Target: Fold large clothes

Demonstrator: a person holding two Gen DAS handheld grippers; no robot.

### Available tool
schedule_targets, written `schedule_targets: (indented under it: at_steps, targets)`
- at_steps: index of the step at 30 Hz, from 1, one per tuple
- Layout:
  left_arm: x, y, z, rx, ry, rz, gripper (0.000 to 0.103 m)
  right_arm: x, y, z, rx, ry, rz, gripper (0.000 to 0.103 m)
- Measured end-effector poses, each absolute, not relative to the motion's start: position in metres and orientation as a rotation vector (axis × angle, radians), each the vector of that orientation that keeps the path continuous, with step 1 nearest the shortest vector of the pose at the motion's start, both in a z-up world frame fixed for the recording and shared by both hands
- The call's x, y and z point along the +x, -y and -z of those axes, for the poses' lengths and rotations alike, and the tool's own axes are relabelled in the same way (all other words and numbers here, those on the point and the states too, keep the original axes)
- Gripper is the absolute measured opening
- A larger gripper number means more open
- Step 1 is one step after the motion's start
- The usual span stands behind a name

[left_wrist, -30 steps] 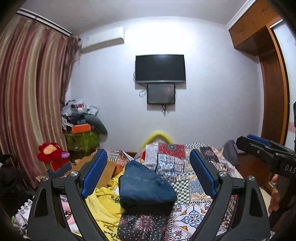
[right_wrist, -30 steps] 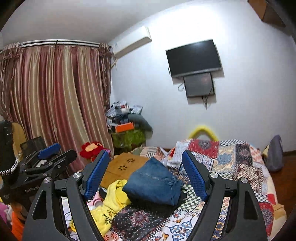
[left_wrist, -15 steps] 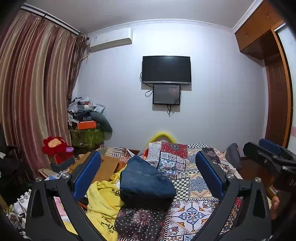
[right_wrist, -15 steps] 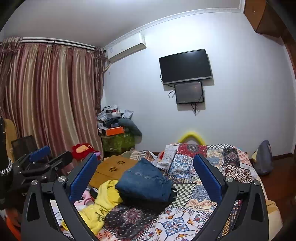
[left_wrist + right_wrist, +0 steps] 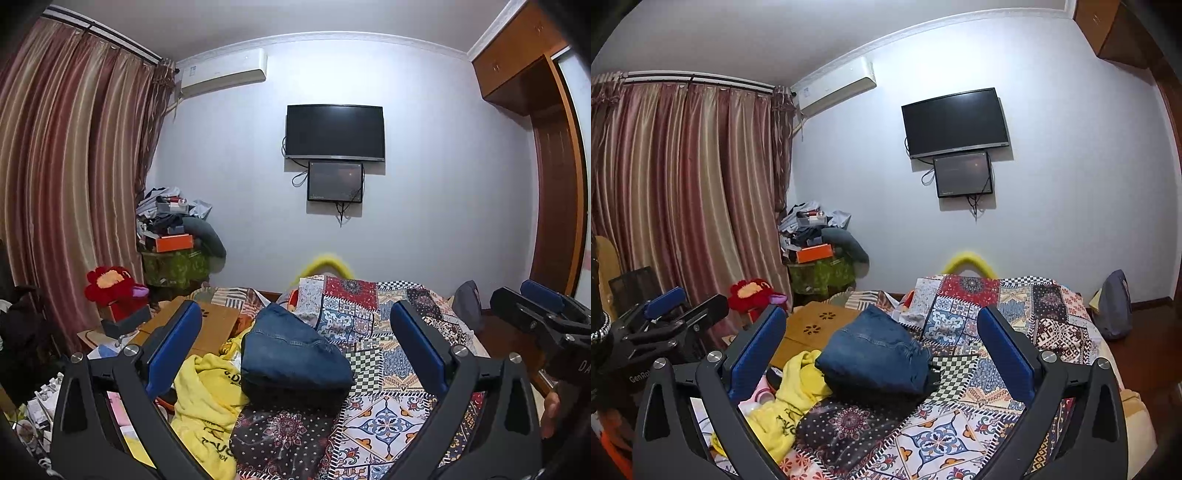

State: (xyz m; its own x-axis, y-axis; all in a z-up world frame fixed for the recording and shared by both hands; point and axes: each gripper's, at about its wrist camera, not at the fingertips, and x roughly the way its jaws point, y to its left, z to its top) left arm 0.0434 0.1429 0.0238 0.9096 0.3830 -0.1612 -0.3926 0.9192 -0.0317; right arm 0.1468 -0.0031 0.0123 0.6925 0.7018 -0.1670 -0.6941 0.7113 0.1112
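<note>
Jeans (image 5: pixel 291 354) lie folded on the bed, beyond both grippers' released, empty fingers (image 5: pixel 177 343).

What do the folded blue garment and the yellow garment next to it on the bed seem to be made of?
Folded blue garment: looks like denim, matte mid-blue, with visible stitched seams and a stiff, bulky fold; probably jeans. Yellow garment: seems a soft, slightly fleecy knit, matte, crumpling loosely, with dark printed lettering; the exact fibre cannot be told.

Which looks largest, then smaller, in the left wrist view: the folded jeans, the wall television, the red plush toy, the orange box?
1. Folded jeans, though they lie nearest the camera.
2. Wall television.
3. Red plush toy.
4. Orange box.
</note>
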Motion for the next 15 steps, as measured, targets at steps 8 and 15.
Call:
schedule_targets:
  at_steps: [8,15]
  targets:
    - [0.0490,-0.1437,-0.0174,-0.064,-0.172,-0.400,0.102,0.1471,0.0020,-0.0106,0.038,-0.222,-0.773,0.103]
    - [0.0535,-0.1435,-0.0144,-0.056,-0.183,-0.403,0.102,0.1489,0.0024,-0.0100,0.042,-0.240,-0.771,0.103]
